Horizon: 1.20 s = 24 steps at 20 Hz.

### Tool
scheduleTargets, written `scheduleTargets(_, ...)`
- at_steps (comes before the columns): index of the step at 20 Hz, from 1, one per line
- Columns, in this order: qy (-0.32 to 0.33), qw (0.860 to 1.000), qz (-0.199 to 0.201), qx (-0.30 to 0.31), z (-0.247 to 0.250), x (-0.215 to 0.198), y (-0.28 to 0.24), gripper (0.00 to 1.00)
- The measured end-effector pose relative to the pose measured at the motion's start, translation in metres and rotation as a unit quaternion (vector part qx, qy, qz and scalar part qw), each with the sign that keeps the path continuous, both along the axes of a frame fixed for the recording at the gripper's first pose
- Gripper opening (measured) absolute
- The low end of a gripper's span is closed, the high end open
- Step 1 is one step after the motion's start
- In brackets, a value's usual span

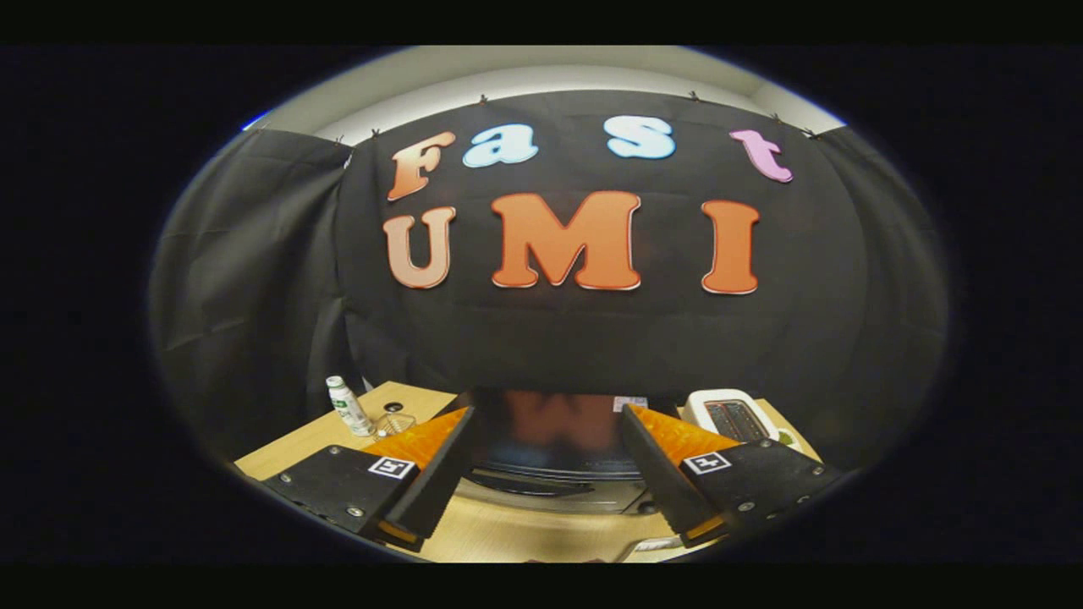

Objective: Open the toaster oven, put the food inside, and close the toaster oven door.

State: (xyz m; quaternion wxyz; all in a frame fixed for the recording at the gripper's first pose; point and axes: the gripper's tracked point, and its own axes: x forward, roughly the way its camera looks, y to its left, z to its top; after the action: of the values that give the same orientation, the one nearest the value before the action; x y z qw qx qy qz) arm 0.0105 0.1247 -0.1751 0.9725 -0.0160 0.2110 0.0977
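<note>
Plainly held the gripper (546,423) with fingers spread wide and nothing pinched between them, above a pale wooden table (296,448). Faced the dark, glossy-topped toaster oven (550,431), seen through the gap between the fingers at twelve o'clock, its top reflecting the wall; door state too hidden to tell. Showed a small white bottle with a green label (347,404) upright at ten o'clock beyond the left finger, clear wire object (398,423) just beside it. Showed a white slot toaster (729,414) at two o'clock, past the right finger.
</note>
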Motion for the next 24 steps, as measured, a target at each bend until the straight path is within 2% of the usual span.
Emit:
scheduleTargets(9,0.088,0.995,0.000,-0.041,-0.088,0.005,0.014,0.99)
scheduleTargets(12,0.116,0.992,-0.023,-0.043,-0.113,0.000,0.006,0.99)
scheduleTargets(15,0.098,0.994,-0.023,-0.040,-0.113,0.001,0.006,1.00)
scheduleTargets(18,0.081,0.996,-0.044,-0.023,-0.110,-0.003,0.008,0.99)
scheduleTargets(20,0.070,0.996,-0.036,-0.029,-0.111,-0.010,0.013,0.98)
scheduleTargets(21,0.085,0.996,-0.036,-0.005,-0.115,-0.016,0.019,0.97)
scheduleTargets(24,0.081,0.996,-0.025,-0.012,-0.113,-0.027,0.020,0.89)
